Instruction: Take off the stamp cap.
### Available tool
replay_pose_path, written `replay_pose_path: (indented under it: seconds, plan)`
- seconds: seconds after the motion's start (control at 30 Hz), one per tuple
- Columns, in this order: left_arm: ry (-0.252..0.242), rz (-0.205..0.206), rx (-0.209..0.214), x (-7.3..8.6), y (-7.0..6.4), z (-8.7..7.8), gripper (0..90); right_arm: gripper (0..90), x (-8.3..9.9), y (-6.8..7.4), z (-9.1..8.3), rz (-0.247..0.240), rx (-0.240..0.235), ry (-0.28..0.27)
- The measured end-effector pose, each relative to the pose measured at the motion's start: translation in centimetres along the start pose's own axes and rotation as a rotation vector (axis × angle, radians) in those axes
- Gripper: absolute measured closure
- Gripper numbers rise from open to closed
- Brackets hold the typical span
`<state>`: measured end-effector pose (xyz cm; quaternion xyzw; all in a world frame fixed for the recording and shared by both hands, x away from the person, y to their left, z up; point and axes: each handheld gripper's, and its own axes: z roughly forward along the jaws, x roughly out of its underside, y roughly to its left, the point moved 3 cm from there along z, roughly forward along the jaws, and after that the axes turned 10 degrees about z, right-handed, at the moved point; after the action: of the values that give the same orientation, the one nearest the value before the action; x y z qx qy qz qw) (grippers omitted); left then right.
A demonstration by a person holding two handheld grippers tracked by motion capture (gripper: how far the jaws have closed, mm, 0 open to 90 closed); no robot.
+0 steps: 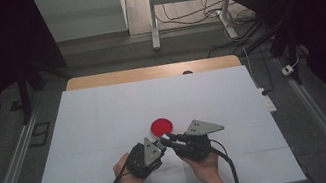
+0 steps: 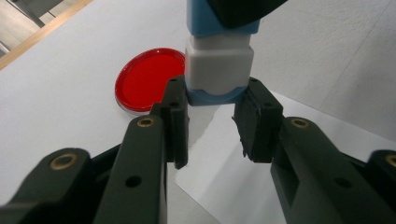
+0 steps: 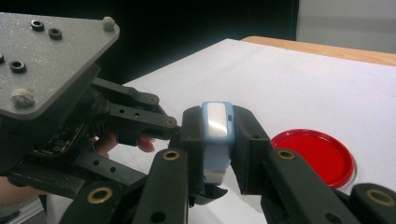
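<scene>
A small blue and white block (image 2: pixel 219 60) hangs just above the white table between both grippers. My right gripper (image 3: pixel 216 140) is shut on its upper blue part (image 3: pixel 217 119). My left gripper (image 2: pixel 212 88) pinches the block's lower blue end, with its fingertips (image 2: pixel 177 95) touching both sides. In the high view the two grippers meet tip to tip, left gripper (image 1: pixel 160 146) and right gripper (image 1: pixel 167 139), near the table's front middle. A round red dish (image 1: pixel 161 126) lies flat just beyond them, and shows as a red dish (image 2: pixel 147 79) behind the block.
A white sheet (image 1: pixel 104 117) covers the table, with a wooden edge (image 1: pixel 147 72) at the far side. A smaller paper rectangle (image 1: pixel 169 179) lies under the hands. Metal rails (image 1: pixel 8 174) run along both sides. Desk legs and cables (image 1: pixel 218 10) stand behind the table.
</scene>
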<state>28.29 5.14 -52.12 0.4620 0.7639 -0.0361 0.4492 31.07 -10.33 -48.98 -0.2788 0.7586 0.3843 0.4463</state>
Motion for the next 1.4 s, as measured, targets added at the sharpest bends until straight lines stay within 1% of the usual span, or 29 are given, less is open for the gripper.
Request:
replay_pose_path:
  seconds: [0.07,0.1,0.2,0.27,0.3,0.37,0.4,0.43,0.47,0.5,0.53,0.57,0.6,0.63,0.67,0.77,0.97,1.2,1.23,1.33,1.4]
  plan:
    - [0.016,0.045,-0.023,0.0,-0.1,0.0,65.6,75.6,0.0,0.0,0.0,0.001,-0.001,-0.001]
    - [0.022,0.057,-0.031,0.0,-0.2,0.0,65.6,75.6,0.0,0.0,0.0,0.002,-0.001,0.000]
    - [0.008,0.035,-0.015,0.0,-0.1,0.0,65.6,75.6,0.0,-0.1,-0.1,0.010,-0.002,-0.006]
    - [-0.005,0.001,0.007,0.1,0.0,0.0,65.5,75.5,0.0,-0.1,-0.1,0.014,-0.004,-0.008]
    - [-0.005,0.001,0.007,0.1,0.0,0.0,65.5,75.6,0.0,-0.1,-0.1,0.014,-0.003,-0.007]
    - [-0.012,-0.016,0.022,0.1,0.0,0.1,65.6,75.6,0.0,-0.1,-0.1,0.014,-0.001,-0.008]
    - [0.007,-0.030,0.024,0.3,0.1,0.2,65.6,75.6,0.0,-0.1,-0.1,0.014,-0.001,-0.008]
    - [0.010,-0.044,0.033,0.6,0.3,0.3,65.7,75.7,-0.1,-0.1,-0.2,0.007,0.009,-0.030]
    - [0.009,-0.075,0.043,0.9,0.5,0.4,65.7,75.6,-0.5,-0.3,-0.8,0.003,0.038,-0.060]
    - [0.006,-0.094,0.047,1.2,0.7,0.4,65.6,75.6,-0.7,-0.6,-1.1,0.019,0.034,-0.070]
    - [0.008,-0.096,0.043,1.3,0.8,0.4,65.6,75.6,-0.7,-0.6,-1.1,0.019,0.034,-0.070]
    - [0.005,-0.093,0.038,1.3,0.8,0.3,65.7,75.6,-0.9,-1.0,-1.5,0.041,0.041,-0.081]
    - [-0.001,-0.094,0.038,1.2,0.8,0.2,65.7,75.6,-0.9,-1.0,-1.5,0.041,0.041,-0.081]
    - [-0.004,-0.090,0.038,1.1,0.8,0.2,65.6,75.7,-1.0,-1.3,-1.7,0.050,0.044,-0.084]
    - [-0.002,-0.080,0.036,1.1,0.7,0.2,65.6,75.6,-0.9,-1.4,-1.6,0.052,0.043,-0.083]
    - [0.000,-0.073,0.033,1.1,0.8,0.1,65.6,75.6,-0.9,-1.3,-1.6,0.045,0.040,-0.077]
    - [-0.012,-0.076,0.029,1.3,1.2,-0.3,65.5,75.6,-0.9,-1.3,-1.6,0.042,0.038,-0.074]
    - [-0.029,-0.098,0.030,1.8,1.9,-1.3,65.4,75.5,-0.9,-1.4,-1.7,0.030,0.039,-0.067]
    - [-0.036,-0.113,0.035,2.0,2.1,-1.6,65.4,75.5,-0.9,-1.4,-1.7,0.031,0.040,-0.067]
    - [-0.042,-0.124,0.045,2.2,2.4,-2.0,65.4,75.5,-0.9,-1.6,-1.7,0.033,0.043,-0.063]
    - [-0.055,-0.143,0.050,2.7,2.8,-2.7,65.4,75.5,-0.9,-1.7,-1.8,0.027,0.047,-0.065]
